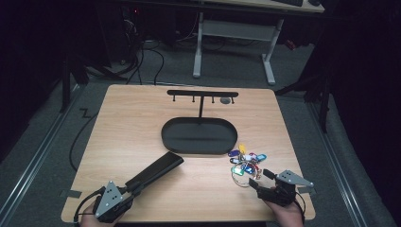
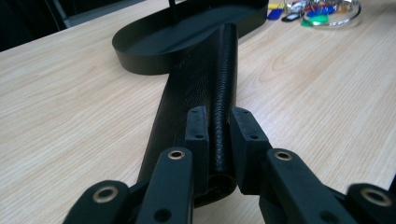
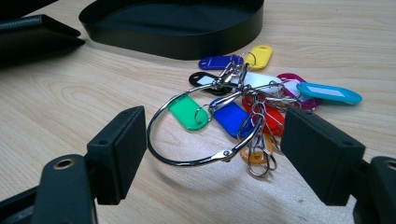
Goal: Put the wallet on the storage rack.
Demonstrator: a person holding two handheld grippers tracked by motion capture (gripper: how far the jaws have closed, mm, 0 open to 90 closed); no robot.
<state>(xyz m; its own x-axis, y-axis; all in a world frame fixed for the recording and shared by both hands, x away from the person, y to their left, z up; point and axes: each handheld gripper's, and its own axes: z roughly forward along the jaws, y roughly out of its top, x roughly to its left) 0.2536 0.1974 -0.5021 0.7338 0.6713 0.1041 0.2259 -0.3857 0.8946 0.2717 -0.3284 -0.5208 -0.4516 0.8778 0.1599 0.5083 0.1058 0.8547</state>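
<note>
A long black case (image 1: 158,169) with a grained surface lies slanted on the wooden table (image 1: 142,118), its far end near the black oval tray (image 1: 222,144). My left gripper (image 1: 135,187) is shut on the case's near end; in the left gripper view my left gripper (image 2: 219,119) clamps the rounded ridge of the case (image 2: 205,70). A bunch of coloured key tags (image 1: 246,160) on a large metal ring lies at the front right. My right gripper (image 1: 261,178) stands open just before it, the ring (image 3: 187,161) lying between its spread jaws, untouched.
The oval tray carries an upright post with a hook bar (image 1: 202,93) across the top, and a small grey thing (image 1: 226,100) hangs at its right end. Beyond the table stand a white desk frame (image 1: 234,33) and floor cables (image 1: 151,56). Both hands are near the table's front edge.
</note>
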